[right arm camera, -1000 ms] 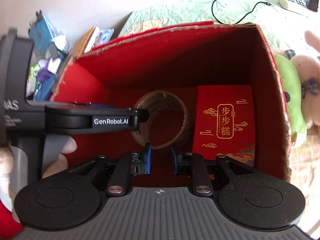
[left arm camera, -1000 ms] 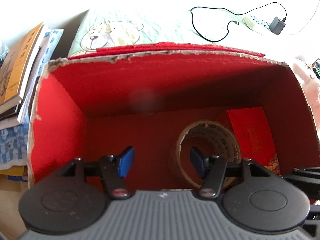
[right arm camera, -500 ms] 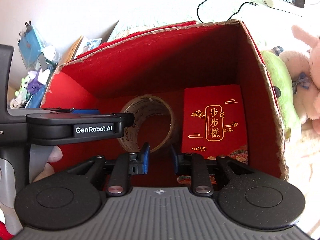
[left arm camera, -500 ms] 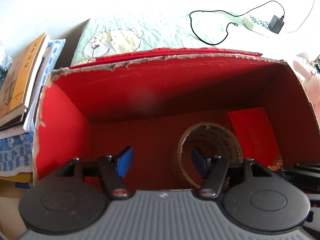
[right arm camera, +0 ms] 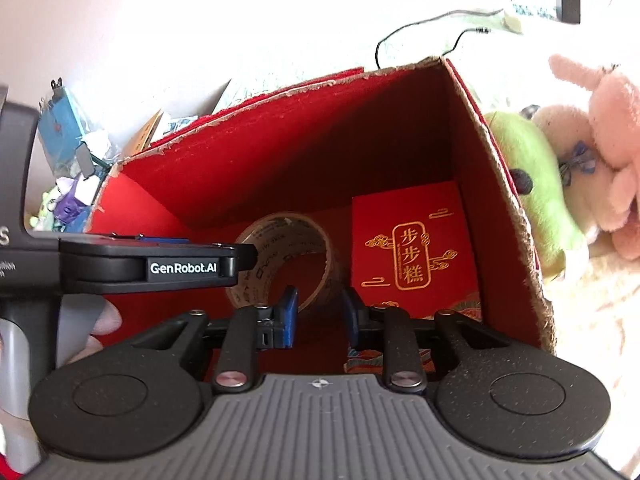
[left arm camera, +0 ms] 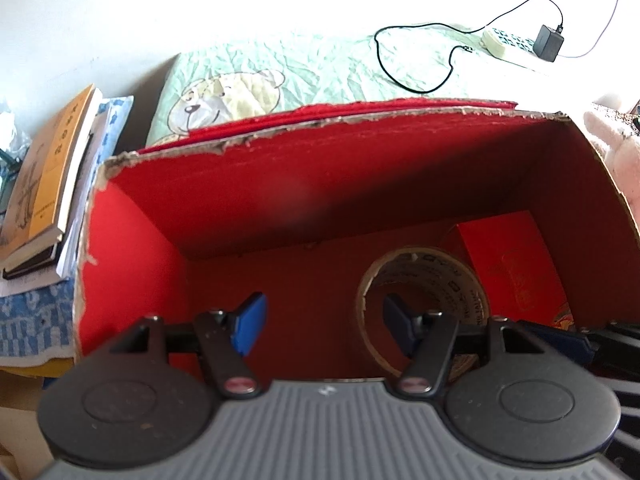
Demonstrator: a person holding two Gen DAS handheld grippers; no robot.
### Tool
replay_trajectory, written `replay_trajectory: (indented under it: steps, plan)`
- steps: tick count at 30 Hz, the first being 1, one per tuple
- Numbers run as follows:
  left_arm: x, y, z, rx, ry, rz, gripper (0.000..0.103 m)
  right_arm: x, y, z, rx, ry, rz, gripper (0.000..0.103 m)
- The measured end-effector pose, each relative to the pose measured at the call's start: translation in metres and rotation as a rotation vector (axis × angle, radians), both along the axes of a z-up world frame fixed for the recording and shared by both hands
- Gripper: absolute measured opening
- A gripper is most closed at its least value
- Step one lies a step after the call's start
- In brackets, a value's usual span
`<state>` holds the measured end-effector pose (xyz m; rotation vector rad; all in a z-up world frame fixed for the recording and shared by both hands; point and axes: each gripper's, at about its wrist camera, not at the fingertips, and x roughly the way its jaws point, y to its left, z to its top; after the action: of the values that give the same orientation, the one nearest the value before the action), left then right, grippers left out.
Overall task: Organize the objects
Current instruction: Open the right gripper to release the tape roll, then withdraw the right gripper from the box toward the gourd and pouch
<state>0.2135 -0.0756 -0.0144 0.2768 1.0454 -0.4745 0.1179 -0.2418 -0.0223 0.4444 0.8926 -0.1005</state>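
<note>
Red-lined cardboard box, open at the top with ragged torn rims, stands on a bed spread with a pale green bear-print quilt; it already holds a roll of clear packing tape standing on edge near the middle of the box floor and a flat red gift packet with gold lettering against the right-hand wall. The left claw hovers over the near rim with its blue pads wide apart and nothing between them; the right claw hangs beside it, pads parted by a narrower gap, also empty. Judging from this, both items are placed and the step in hand is to lift clear and fetch the next thing. Doing that well means rising straight up before swinging sideways, so neither claw catches the torn rim or knocks the tape roll, which could roll if nudged. The left half of the box floor is bare and is the natural spot for the next item. Plush toys crowd the box's right wall, and a stack of books sits off its left wall.
</note>
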Motion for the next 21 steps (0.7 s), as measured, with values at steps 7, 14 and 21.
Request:
replay_trajectory:
  steps: [7,14,21]
  plan:
    - [-0.003,-0.001,0.0,0.007,-0.019,-0.002,0.066,-0.005,0.006,0.0,-0.072,-0.023,0.001,0.026]
    - [-0.006,-0.002,0.0,0.014,-0.031,-0.001,0.067,-0.002,0.012,-0.002,-0.115,0.013,0.02,0.031]
    - [-0.009,-0.002,0.001,0.021,-0.065,0.001,0.067,-0.008,0.006,0.004,-0.074,-0.04,-0.039,0.031]
